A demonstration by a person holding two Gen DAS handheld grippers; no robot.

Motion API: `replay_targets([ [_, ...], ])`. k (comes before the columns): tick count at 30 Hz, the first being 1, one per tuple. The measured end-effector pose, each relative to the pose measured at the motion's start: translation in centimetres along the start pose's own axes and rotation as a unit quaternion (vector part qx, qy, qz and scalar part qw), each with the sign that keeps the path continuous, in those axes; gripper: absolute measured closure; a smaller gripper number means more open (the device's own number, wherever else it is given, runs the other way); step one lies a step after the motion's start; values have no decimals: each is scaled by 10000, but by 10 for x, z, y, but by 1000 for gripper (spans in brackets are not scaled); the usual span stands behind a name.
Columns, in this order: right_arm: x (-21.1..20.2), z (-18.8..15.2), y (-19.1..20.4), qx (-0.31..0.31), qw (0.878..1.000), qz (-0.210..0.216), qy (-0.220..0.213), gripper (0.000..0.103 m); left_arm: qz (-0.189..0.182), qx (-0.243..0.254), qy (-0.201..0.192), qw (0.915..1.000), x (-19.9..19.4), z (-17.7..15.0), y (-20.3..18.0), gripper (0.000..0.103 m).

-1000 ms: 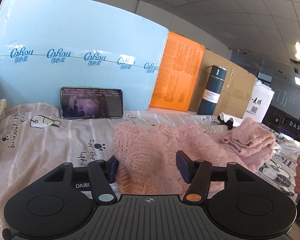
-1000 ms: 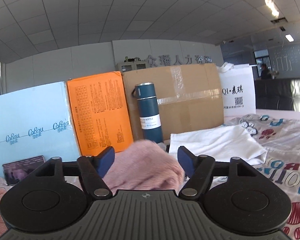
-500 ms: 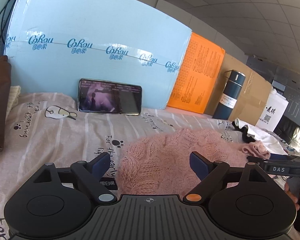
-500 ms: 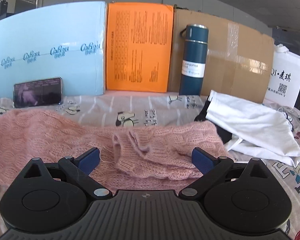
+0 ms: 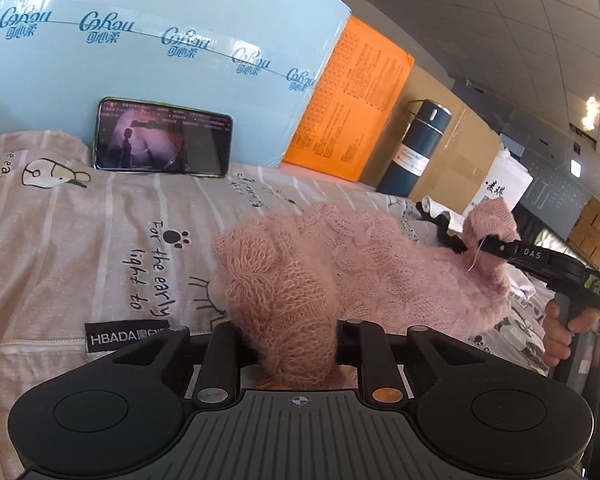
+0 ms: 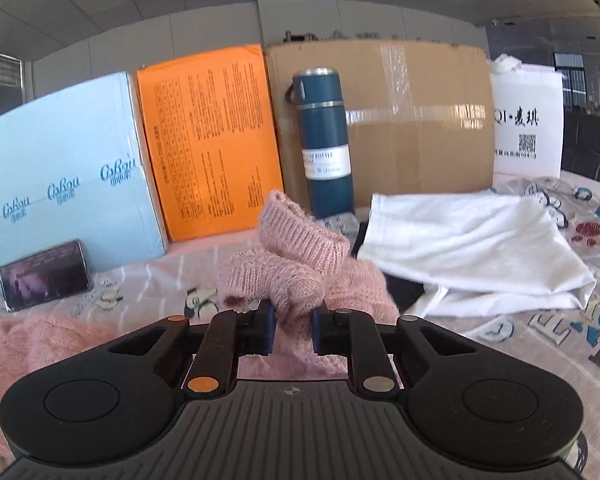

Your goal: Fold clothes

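A fluffy pink knitted sweater (image 5: 380, 272) lies bunched on the printed bedsheet (image 5: 100, 240). My left gripper (image 5: 294, 340) is shut on a thick fold of the pink sweater and lifts it toward the camera. My right gripper (image 6: 294, 330) is shut on the sweater's ribbed cuff end (image 6: 300, 248), which stands up above the jaws. The right gripper also shows in the left wrist view (image 5: 476, 246), holding that cuff at the sweater's far right. The rest of the sweater trails left in the right wrist view (image 6: 40, 340).
A phone (image 5: 162, 138) leans on a light blue box (image 5: 140, 60). An orange box (image 6: 208, 140), a dark blue thermos (image 6: 326, 140), a cardboard box (image 6: 420, 120) and a white bag (image 6: 528, 120) line the back. White (image 6: 472, 240) and black (image 6: 404, 292) clothes lie on the right.
Both grippers have closed on the pink sweater: the left on a thick fold, the right on the ribbed cuff. Both have lifted their parts up off the sheet.
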State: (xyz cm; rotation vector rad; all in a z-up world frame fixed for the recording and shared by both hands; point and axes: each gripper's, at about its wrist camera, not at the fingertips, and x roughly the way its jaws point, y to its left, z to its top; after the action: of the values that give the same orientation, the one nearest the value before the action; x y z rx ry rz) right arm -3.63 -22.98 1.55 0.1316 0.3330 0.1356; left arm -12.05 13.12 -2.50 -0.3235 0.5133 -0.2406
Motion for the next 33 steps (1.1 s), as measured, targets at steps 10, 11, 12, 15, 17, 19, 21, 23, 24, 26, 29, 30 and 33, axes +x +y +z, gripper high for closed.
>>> replay_targets([
  [10,-19,56,-33,1224,9865,-46,-1084,90,854,541,-760,9920,-25,17,8,85],
  [11,-19,55,-39,1360,9850,-61,-1059,90,941,587,-825,9904,-28,19,9,84],
  [12,-18,53,-46,1483,9837,-82,-1013,90,1010,606,-864,9893,-30,21,11,84],
  [15,-10,40,-65,1804,9808,-194,-721,90,1027,437,-692,9913,-28,22,20,84],
  [17,0,27,-78,2033,9779,-279,-395,90,998,318,-509,9932,-24,23,26,84],
  [19,9,14,-87,2222,9742,-385,-120,90,1005,260,-374,9939,-20,22,29,83],
  [21,17,4,-94,2332,9710,-523,99,90,1037,239,-348,9937,-19,22,32,79],
  [23,19,-1,-97,2359,9697,-619,169,87,1067,213,-380,9933,-20,21,34,73],
  [24,19,-2,-97,2363,9694,-647,161,86,1101,209,-412,9929,-21,21,35,68],
  [26,15,-1,-98,2303,9692,-877,11,71,1266,240,-563,9901,-25,21,36,58],
  [29,7,0,-98,2195,9671,-1260,-245,55,1467,254,-930,9845,-34,25,37,43],
  [30,3,0,-100,2240,9652,-1313,-327,54,1512,283,-1052,9825,-37,27,37,38],
  [33,-8,0,-108,2481,9598,-1193,-544,46,1449,535,-1343,9788,-45,36,30,26],
])
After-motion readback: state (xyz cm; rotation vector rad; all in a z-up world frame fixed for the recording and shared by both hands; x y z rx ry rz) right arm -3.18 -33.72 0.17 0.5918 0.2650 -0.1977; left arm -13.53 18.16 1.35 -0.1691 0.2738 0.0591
